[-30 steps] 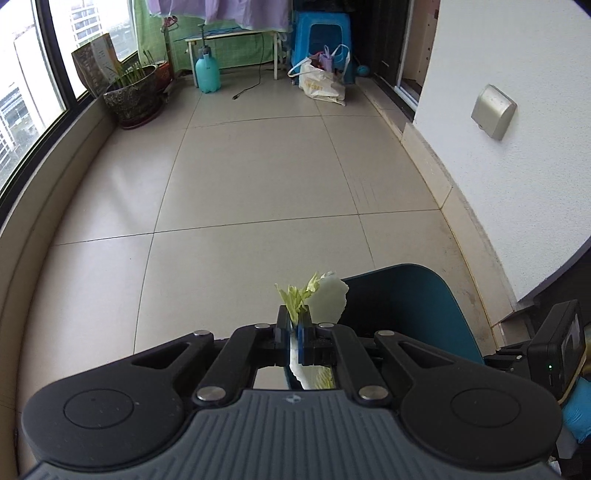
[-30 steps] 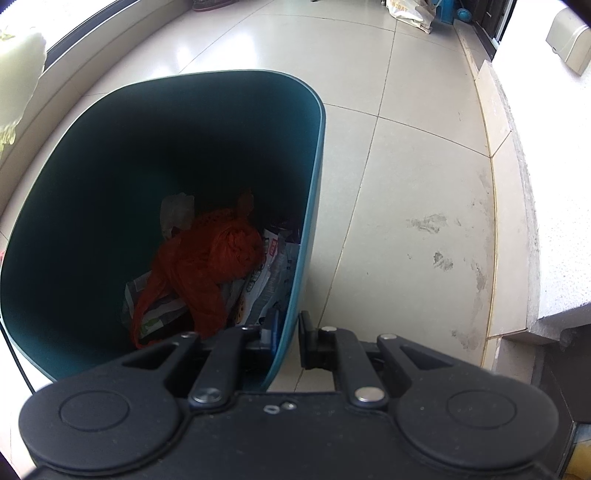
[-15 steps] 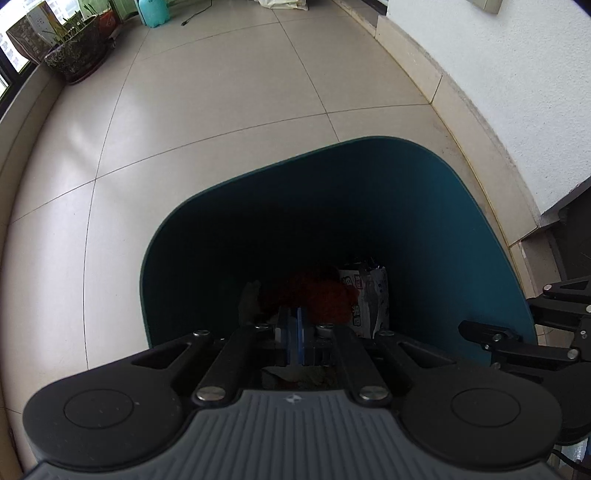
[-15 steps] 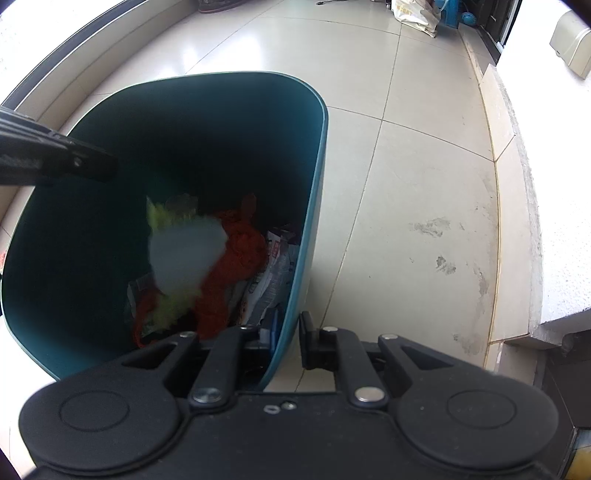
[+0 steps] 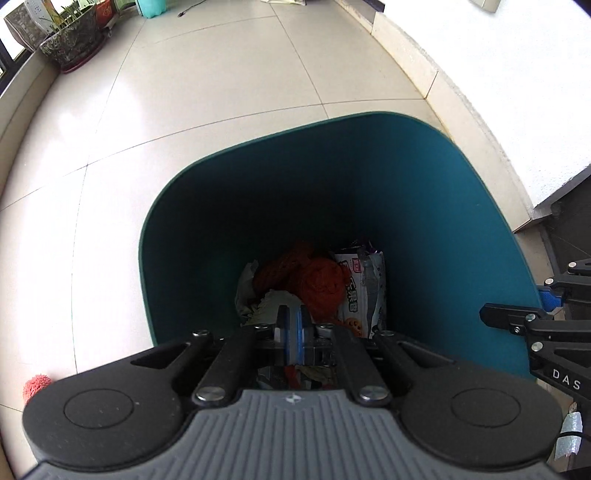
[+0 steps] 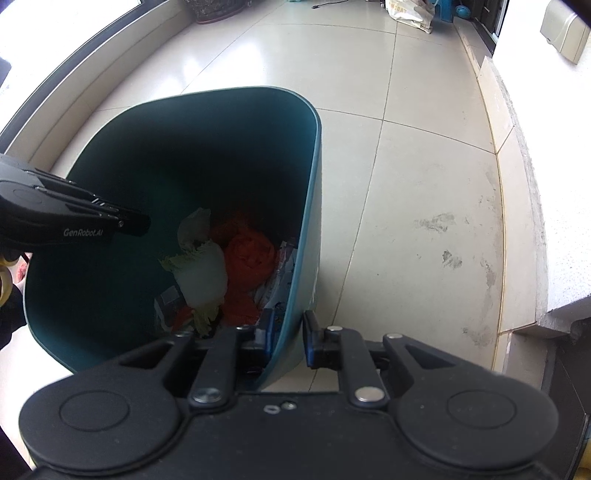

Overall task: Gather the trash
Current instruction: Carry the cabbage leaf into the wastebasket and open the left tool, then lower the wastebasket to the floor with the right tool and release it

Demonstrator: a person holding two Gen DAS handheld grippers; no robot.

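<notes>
A teal trash bin [image 5: 424, 206] stands on the tiled floor, seen also in the right wrist view [image 6: 110, 155]. Inside lie a white and green cabbage leaf [image 6: 201, 275], an orange net bag [image 6: 251, 254] and snack wrappers [image 5: 364, 291]. My left gripper [image 5: 291, 326] is shut and empty, held over the bin's mouth; it shows in the right wrist view [image 6: 136, 223]. My right gripper [image 6: 288, 332] is shut on the bin's right wall, one finger inside and one outside.
A plant pot [image 5: 70, 48] and a teal spray bottle [image 5: 153, 7] stand at the far end by the window. A white wall [image 5: 517, 85] runs along the right. A pink fluffy object [image 5: 37, 384] lies on the floor at left.
The left gripper carried the cabbage leaf over the bin and let it go. The leaf fell and now lies in the bin. The right gripper kept its hold on the bin wall.
</notes>
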